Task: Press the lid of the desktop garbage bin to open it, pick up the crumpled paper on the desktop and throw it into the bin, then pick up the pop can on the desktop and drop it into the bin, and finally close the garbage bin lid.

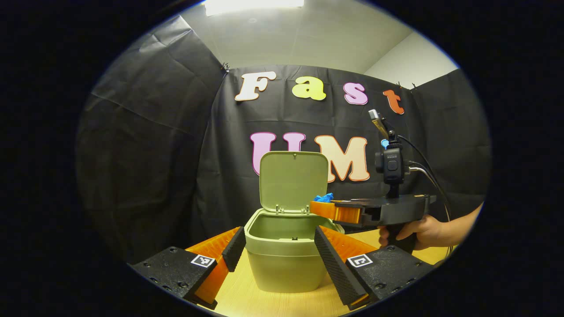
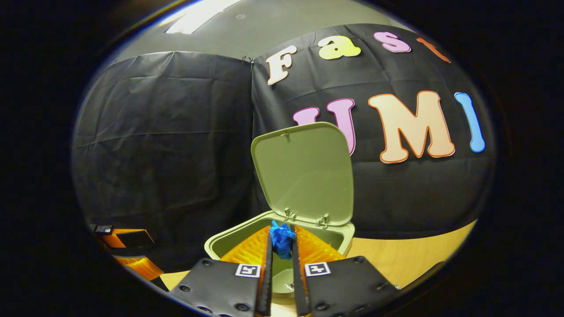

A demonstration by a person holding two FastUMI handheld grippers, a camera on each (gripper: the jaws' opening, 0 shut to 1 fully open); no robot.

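Left gripper [image 1: 276,251] hovers low over the desk [image 1: 246,297], fingers spread wide, empty, flanking the near side of the bin [image 1: 282,259] without touching it. Bin stands on the desk, lid [image 1: 294,180] hinged up and back, mouth open.

Right gripper [image 2: 282,264], held by a hand [image 1: 418,233], reaches in from the right above the bin's rim. Its fingers are narrow, pinching the blue crumpled paper [image 2: 282,240] between them. Paper sits directly above the open mouth, just in front of the lid hinges [image 2: 308,218]. In the left gripper view the paper [image 1: 324,198] shows at the tip of the right gripper, beside the lid's lower edge.
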